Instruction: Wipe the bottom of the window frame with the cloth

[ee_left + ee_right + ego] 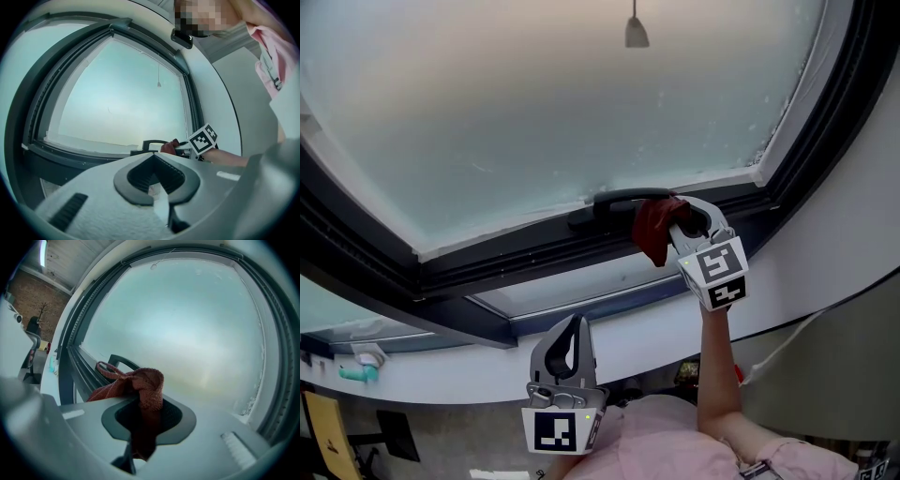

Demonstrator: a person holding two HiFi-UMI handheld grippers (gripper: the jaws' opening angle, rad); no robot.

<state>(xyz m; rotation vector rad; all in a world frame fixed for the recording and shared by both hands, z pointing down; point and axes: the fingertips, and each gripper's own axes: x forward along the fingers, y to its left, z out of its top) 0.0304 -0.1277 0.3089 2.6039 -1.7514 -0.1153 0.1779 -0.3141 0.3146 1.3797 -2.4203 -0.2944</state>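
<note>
Right gripper [677, 221], clamped on the cloth [653, 231], at the right of the window frame [516, 259] bottom, which runs left (left gripper [574, 328], closed and empty, hangs nearer).

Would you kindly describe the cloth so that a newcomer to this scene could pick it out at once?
Find the large frosted window pane, then drop to the dark bottom frame and its black handle. Beside the handle, the right gripper clamps a bunched, woven cloth; it is the only dark red thing there.
</note>
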